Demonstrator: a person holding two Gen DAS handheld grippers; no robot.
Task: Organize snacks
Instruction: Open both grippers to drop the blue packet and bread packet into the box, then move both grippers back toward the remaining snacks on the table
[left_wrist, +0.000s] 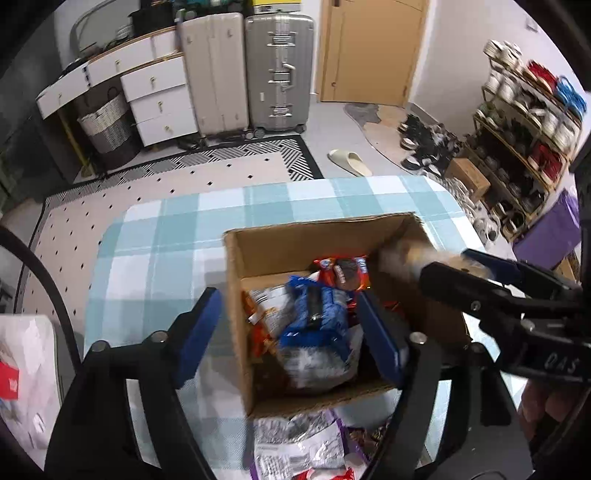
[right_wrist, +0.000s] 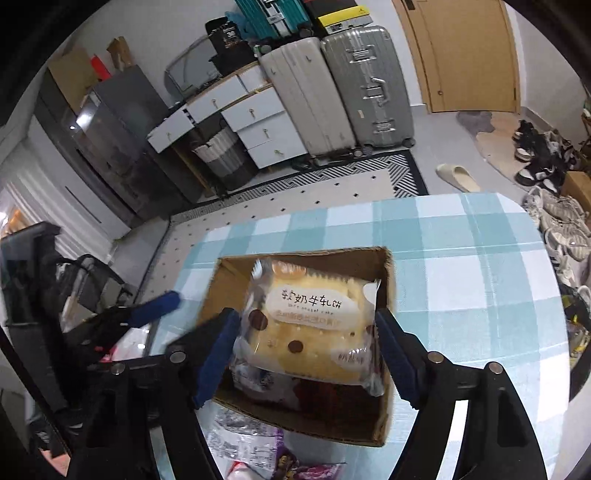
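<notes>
An open cardboard box (left_wrist: 317, 226) stands on the blue-checked tablecloth (left_wrist: 155, 258). Inside it lie a blue cookie pack (left_wrist: 317, 314), a red cookie pack (left_wrist: 343, 273) and other wrappers. My left gripper (left_wrist: 291, 334) hangs open over the box, its pads clear of the blue pack; one finger is outside the box's left wall. In the right wrist view a clear-wrapped yellow cake pack (right_wrist: 310, 325) sits between my right gripper's (right_wrist: 306, 352) spread fingers above the box (right_wrist: 295, 253). The pads only meet the wrapper's edges. The right gripper (left_wrist: 450, 264) also shows at the box's right wall.
Loose snack bags (left_wrist: 295, 443) lie on the table in front of the box. Beyond the table are a patterned rug (left_wrist: 221, 173), two suitcases (left_wrist: 277, 74), white drawers (left_wrist: 159, 103), a slipper (left_wrist: 351, 162) and a shoe rack (left_wrist: 524, 140). A purple bag (left_wrist: 550, 232) is at the right.
</notes>
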